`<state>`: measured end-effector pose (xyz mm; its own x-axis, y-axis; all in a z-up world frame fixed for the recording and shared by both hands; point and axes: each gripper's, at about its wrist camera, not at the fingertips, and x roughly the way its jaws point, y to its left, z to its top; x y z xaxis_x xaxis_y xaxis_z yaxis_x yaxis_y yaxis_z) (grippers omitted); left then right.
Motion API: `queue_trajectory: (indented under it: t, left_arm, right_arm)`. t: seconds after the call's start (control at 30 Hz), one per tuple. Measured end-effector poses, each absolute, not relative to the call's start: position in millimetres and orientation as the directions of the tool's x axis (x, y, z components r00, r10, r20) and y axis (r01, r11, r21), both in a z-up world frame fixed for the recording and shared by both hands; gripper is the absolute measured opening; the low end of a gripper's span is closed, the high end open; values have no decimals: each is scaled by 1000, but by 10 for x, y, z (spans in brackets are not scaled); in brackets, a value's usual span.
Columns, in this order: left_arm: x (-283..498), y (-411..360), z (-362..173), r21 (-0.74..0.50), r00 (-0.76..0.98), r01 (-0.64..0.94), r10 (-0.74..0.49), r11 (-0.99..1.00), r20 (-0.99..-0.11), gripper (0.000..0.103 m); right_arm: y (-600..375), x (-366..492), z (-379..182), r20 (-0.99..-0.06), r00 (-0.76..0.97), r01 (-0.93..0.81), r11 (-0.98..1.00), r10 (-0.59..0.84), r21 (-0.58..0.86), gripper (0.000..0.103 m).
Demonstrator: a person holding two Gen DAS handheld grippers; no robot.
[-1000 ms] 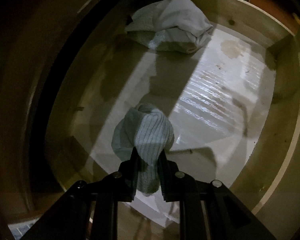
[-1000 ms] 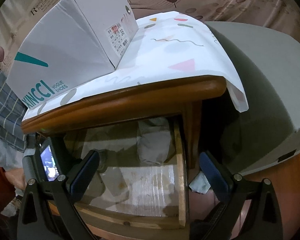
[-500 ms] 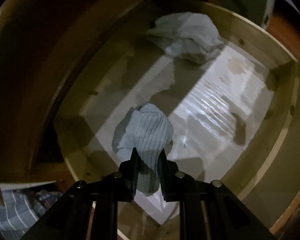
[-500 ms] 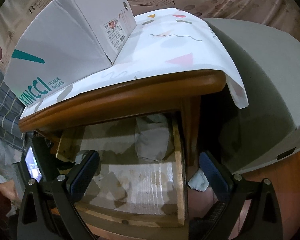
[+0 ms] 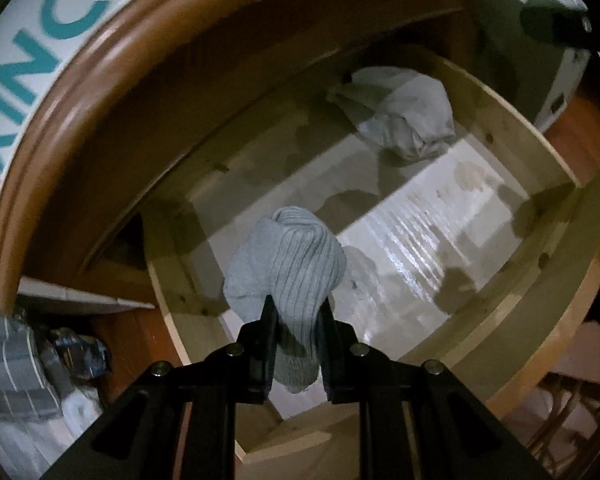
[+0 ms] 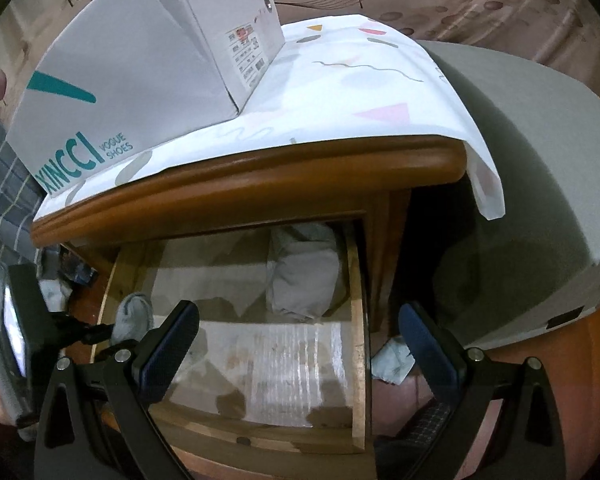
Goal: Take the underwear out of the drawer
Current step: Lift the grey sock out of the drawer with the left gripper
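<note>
Dim and yellowish in the left wrist view, heavily vignetted to black at the corners. Bright band of light across the drawer floor (image 5: 432, 240) from two o'clock, with streaky glare on its glossy lining. Hard-edged shadows over the floor toward nine o'clock. Slight motion blur on the shoe box (image 5: 60, 28) lettering at eleven o'clock. Brighter and evenly lit in the right wrist view, sharp at centre, strongly bowed at the rim. Deep shadow under the nightstand top (image 6: 260, 184); faint glare at six o'clock.
</note>
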<state>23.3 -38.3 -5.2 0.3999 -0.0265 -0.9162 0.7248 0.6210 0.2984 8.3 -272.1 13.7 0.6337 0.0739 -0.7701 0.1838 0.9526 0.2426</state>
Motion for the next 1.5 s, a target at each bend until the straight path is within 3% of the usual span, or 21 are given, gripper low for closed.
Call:
queue_trajectory:
  t: [0.47,1.03,1.5]
  left_arm:
    - [166,-194,445,262,452,617,-62,742,-890,18]
    - [82,68,1629,213,555,554,-167,805,-815,18]
    - [479,177,2836,160,665,481,-240,862,-708,18]
  right_arm:
    - [-2704,82,119,-780,622,176,958,70,226,99]
    - [-2635,86,55,-802,595,168,967,55,191,99]
    - [-2609,95,47,-808,587,162,970,51,179,99]
